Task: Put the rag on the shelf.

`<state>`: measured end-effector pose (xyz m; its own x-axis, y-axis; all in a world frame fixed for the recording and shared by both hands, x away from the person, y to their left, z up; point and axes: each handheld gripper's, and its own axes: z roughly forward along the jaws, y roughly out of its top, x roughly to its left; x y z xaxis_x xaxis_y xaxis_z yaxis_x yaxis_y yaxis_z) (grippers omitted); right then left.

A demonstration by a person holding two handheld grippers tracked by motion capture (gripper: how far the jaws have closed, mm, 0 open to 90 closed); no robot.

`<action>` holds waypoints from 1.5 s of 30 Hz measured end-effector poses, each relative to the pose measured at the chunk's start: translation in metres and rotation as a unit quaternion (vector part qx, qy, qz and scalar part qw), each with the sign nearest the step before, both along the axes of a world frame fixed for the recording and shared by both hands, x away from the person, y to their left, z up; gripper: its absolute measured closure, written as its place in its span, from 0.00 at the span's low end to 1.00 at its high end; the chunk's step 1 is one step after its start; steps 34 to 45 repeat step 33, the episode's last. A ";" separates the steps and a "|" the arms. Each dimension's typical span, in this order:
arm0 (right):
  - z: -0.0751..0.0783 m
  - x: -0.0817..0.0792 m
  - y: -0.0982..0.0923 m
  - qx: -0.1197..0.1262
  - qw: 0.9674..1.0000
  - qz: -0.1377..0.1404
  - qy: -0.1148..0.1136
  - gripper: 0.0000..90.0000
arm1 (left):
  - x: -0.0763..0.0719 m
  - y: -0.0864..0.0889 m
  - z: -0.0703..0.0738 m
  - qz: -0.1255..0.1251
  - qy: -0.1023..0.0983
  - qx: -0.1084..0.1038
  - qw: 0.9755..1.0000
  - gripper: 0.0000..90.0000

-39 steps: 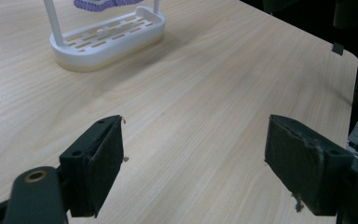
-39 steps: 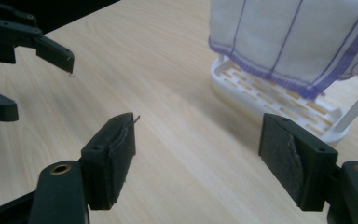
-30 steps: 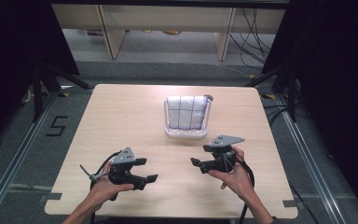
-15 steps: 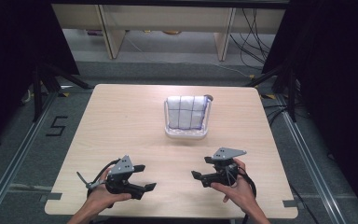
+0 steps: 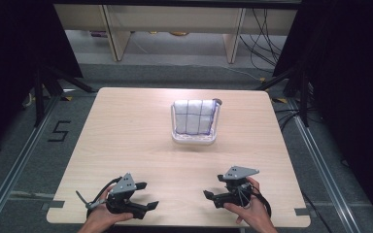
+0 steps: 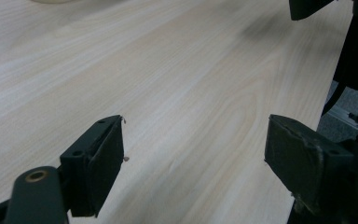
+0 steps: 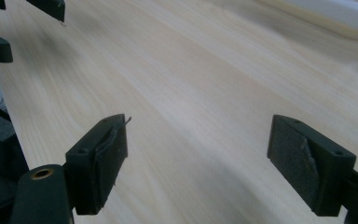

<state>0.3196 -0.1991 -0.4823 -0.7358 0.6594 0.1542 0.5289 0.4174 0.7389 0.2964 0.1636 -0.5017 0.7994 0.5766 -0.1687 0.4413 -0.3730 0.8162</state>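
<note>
Right gripper (image 5: 212, 196): the jaws stand wide apart with only bare wood between them and grip nothing; they have just been opening. In the right gripper view the right gripper (image 7: 198, 154) looks low across the bench (image 7: 205, 79), with the base of the rack (image 7: 335, 16) at the upper right edge and the tips of the left gripper at the upper left corner.

Left gripper (image 5: 150, 206): the jaws are likewise spread wide and empty. In the left gripper view the left gripper (image 6: 193, 154) faces along the wood grain, and the bench (image 6: 168, 70) edge falls away at the right.

Both grippers sit low over the near edge of the bench (image 5: 126, 136), one in each hand, with the jaws pointing inward at each other and well apart. The left hand (image 5: 99, 218) and the right hand (image 5: 250, 211) enter from the bottom of the high view.

The white rack (image 5: 195, 138) stands on the far half of the bench, slightly right of centre, well apart from both grippers. A white folded cloth with dark grid lines (image 5: 194, 116) stands upright inside it.
</note>
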 end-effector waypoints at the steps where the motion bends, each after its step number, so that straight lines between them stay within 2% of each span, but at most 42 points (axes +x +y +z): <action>1: -0.002 -0.005 -0.001 0.001 1.000 -0.004 0.011 0.23 | -0.004 0.000 0.000 0.000 -0.003 0.004 1.000 0.22; 2: -0.002 -0.005 -0.001 0.001 1.000 -0.004 0.011 0.23 | -0.004 0.000 0.000 0.000 -0.003 0.004 1.000 0.22; 3: -0.005 -0.008 -0.005 -0.009 1.000 -0.003 -0.005 0.23 | -0.006 0.000 0.000 -0.007 -0.005 0.008 1.000 0.22; 4: -0.005 -0.008 -0.005 -0.009 1.000 -0.003 -0.005 0.23 | -0.007 0.001 0.000 -0.005 -0.011 0.014 1.000 0.22; 5: -0.006 -0.013 -0.006 -0.019 1.000 0.001 -0.007 0.23 | -0.009 0.000 -0.001 -0.003 -0.013 0.006 1.000 0.22; 6: -0.006 -0.013 -0.006 -0.019 1.000 0.001 -0.007 0.23 | -0.011 0.000 -0.001 -0.003 -0.011 0.012 1.000 0.22; 7: -0.006 -0.018 -0.007 -0.023 1.000 -0.001 -0.002 0.22 | -0.012 0.002 0.000 -0.016 -0.013 0.029 0.999 0.21; 8: -0.006 -0.018 -0.007 -0.023 1.000 -0.001 -0.002 0.22 | -0.012 0.002 0.000 -0.016 -0.013 0.029 0.999 0.21; 10: -0.006 -0.021 -0.010 -0.023 1.000 -0.003 -0.010 0.22 | -0.015 0.003 0.000 -0.011 -0.010 0.014 1.000 0.21; 12: -0.006 -0.025 -0.012 -0.022 1.000 -0.005 -0.007 0.22 | -0.015 0.007 0.002 -0.010 -0.013 0.016 1.000 0.21; 13: -0.006 -0.028 -0.014 -0.018 1.000 -0.010 -0.002 0.21 | -0.017 0.007 0.001 0.005 -0.008 0.014 1.000 0.21; 14: -0.006 -0.028 -0.014 -0.018 1.000 -0.010 -0.002 0.21 | -0.017 0.007 0.001 0.005 -0.008 0.014 1.000 0.21; 15: -0.006 -0.029 -0.015 -0.024 1.000 -0.013 -0.006 0.21 | -0.016 0.010 0.001 -0.008 -0.014 0.029 0.999 0.21; 16: -0.007 -0.029 -0.016 -0.027 1.000 -0.009 -0.010 0.21 | -0.017 0.008 0.000 -0.005 -0.010 0.014 1.000 0.21; 17: -0.007 -0.030 -0.016 -0.026 1.000 -0.010 -0.010 0.21 | -0.017 0.007 0.000 -0.004 -0.012 0.014 1.000 0.21; 19: -0.008 -0.030 -0.015 -0.031 0.999 -0.006 -0.007 0.20 | -0.016 0.009 0.000 -0.013 -0.019 0.034 0.999 0.21; 20: -0.008 -0.030 -0.015 -0.031 0.999 -0.006 -0.007 0.20 | -0.016 0.009 0.000 -0.013 -0.019 0.034 0.999 0.21; 21: -0.008 -0.030 -0.014 -0.033 0.999 -0.004 -0.007 0.20 | -0.017 0.007 -0.001 -0.006 -0.016 0.020 1.000 0.21; 22: -0.008 -0.030 -0.014 -0.033 0.999 -0.004 -0.007 0.20 | -0.017 0.007 -0.001 -0.003 -0.015 0.017 1.000 0.21; 24: -0.009 -0.030 -0.014 -0.035 0.999 -0.004 -0.010 0.20 | -0.016 0.009 -0.001 0.000 -0.012 0.022 1.000 0.21; 25: -0.008 -0.031 -0.013 -0.035 0.999 -0.005 -0.004 0.20 | -0.017 0.009 -0.001 0.006 -0.008 0.016 1.000 0.21; 27: -0.008 -0.032 -0.012 -0.033 0.999 -0.010 0.004 0.20 | -0.017 0.008 -0.001 0.006 -0.009 0.016 1.000 0.21; 28: -0.009 -0.031 -0.013 -0.037 0.999 -0.005 -0.004 0.20 | -0.016 0.009 -0.001 0.003 -0.007 0.018 1.000 0.21; 30: -0.009 -0.031 -0.012 -0.036 0.999 -0.006 -0.001 0.20 | -0.015 0.009 -0.002 0.002 -0.009 0.024 1.000 0.21; 31: -0.010 -0.030 -0.013 -0.036 0.999 0.002 -0.009 0.20 | -0.014 0.009 -0.003 -0.003 -0.010 0.026 1.000 0.21; 45: -0.009 -0.030 -0.013 -0.038 0.999 -0.002 -0.008 0.19 | -0.014 0.009 -0.003 -0.001 -0.008 0.026 1.000 0.20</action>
